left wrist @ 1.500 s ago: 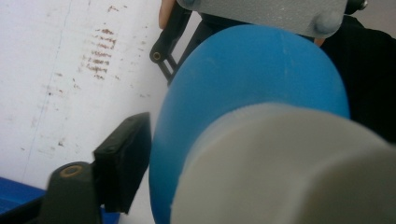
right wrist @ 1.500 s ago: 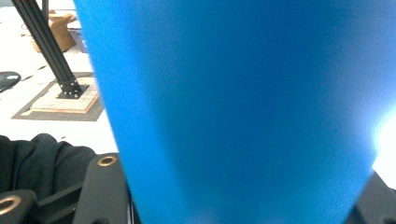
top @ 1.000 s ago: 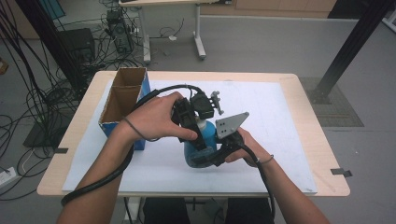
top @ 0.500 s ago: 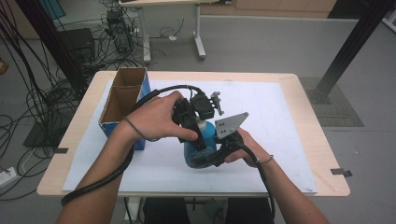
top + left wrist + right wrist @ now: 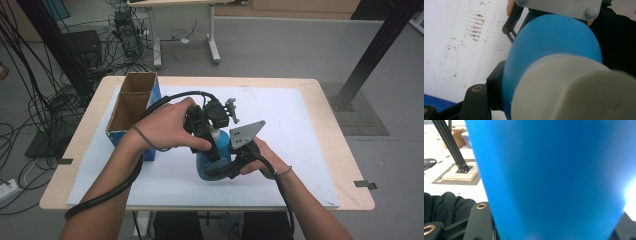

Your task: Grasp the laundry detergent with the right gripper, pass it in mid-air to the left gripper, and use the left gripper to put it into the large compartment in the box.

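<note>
Your left hand-held gripper (image 5: 212, 131) is pinching the grey cap (image 5: 574, 90) atop the blue bottle (image 5: 214, 159), which stands on the white mat near the bench (image 5: 325, 92) front edge, right of the open cardboard box (image 5: 131, 107). Your right hand-held gripper (image 5: 231, 167) is clamped on the bottle's body. Keep that lower grip firm and the bottle upright; twist only the cap, squarely.

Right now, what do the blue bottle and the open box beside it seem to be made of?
Bottle: probably plastic, with a smooth matte blue surface and a grey, plastic-looking cap. Box: cardboard, with brown raw inner walls and a blue printed outside.
</note>
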